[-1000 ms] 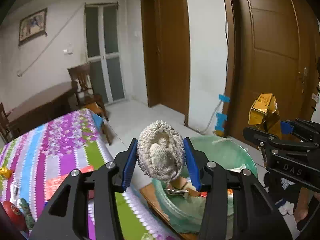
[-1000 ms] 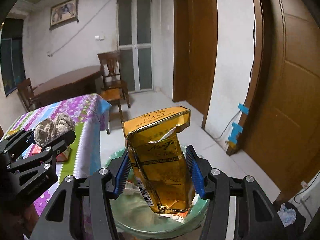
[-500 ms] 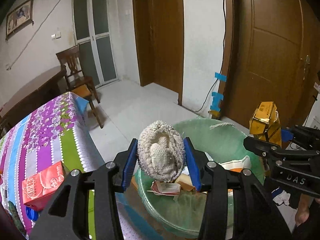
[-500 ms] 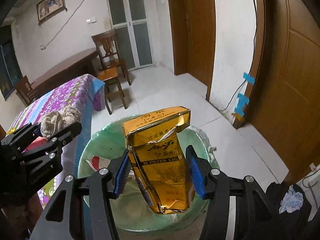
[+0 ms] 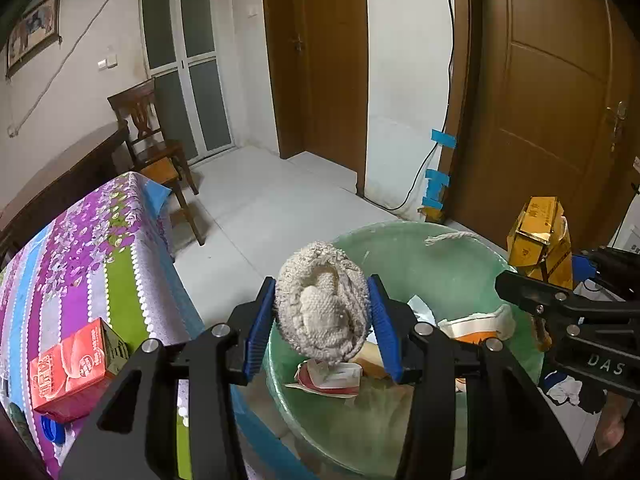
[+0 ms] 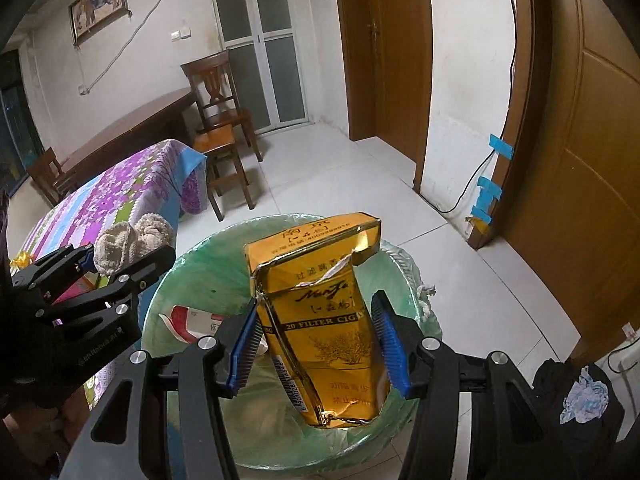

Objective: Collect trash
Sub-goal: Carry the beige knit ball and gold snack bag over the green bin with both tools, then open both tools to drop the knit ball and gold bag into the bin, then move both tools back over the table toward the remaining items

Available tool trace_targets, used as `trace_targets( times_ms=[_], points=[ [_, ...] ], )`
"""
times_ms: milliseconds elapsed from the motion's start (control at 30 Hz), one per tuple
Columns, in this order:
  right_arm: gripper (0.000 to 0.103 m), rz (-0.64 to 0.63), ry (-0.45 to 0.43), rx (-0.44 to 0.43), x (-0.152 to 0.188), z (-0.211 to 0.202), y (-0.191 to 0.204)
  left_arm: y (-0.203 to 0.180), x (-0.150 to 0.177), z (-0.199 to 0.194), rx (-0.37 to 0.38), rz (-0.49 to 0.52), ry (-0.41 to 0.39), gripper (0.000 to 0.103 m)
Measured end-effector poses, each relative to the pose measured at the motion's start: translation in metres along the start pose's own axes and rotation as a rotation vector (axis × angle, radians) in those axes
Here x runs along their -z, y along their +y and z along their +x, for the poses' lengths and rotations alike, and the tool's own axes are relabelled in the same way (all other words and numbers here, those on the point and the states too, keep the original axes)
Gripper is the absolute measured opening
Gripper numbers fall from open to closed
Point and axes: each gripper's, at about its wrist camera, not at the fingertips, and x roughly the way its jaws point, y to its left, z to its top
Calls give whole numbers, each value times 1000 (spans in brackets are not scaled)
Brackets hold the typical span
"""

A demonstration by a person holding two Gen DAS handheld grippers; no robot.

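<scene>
- While the flowered tablecloth point(image 5: 80, 264) at far left carries a red carton point(image 5: 68, 364), that box sits apart from both tools and is untouched.
- Next along, the left gripper point(image 5: 322, 316) is clamped on a wadded knitted rag point(image 5: 320, 300), its blue pads pressed into both sides; the wad hangs over the near-left rim of the green-lined bin point(image 5: 400, 240).
- Inside the bin lie scraps of paper and a torn red-and-white pack point(image 6: 192, 320); what is deeper down is hard to tell.
- Further right, the right gripper point(image 6: 316, 344) carries a crumpled yellow cigarette carton point(image 6: 320, 320) upright over the bin's middle. Its left pad touches the carton; a slight gap shows at the right pad, so the hold looks loose or just being let go.
- Step in hand: the drop-off. Both pieces look placed above the liner, so the next move asks only for spreading the fingers, the left perhaps nudged further inward first so the rag clears the rim.
</scene>
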Motion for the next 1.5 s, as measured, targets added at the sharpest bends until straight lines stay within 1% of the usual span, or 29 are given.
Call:
trace_targets(
  times_ms=[367,433,467,500,533,600,700,800,1267,1500],
  points=[
    [56,-3,2,-8,5,3,3,0,-3,2,-9,-1,7,45],
    [56,0,-2,-4,5,3,3,-2,-3,2,-9,0,10,49],
    [56,3,-5,-5,6,2,1,-2,-3,2,-11,0,9,54],
    [57,7,-6,-5,6,2,2,-2,-3,2,-13,1,8,62],
    [58,9,-7,-7,7,2,0,-2,-3,2,-16,0,6,65],
    [60,11,-6,-8,8,2,1,-1,-4,1,-21,0,5,68],
    [68,11,-9,-13,9,0,2,0,-4,0,-25,1,4,74],
    [70,22,-17,-21,10,-3,1,1,-2,1,-30,-2,7,75],
    [71,31,-34,-28,15,-19,-9,2,-2,-7,-36,-5,3,76],
    [72,23,-36,-26,19,-25,-5,2,-1,-12,-38,-1,2,76]
  ],
)
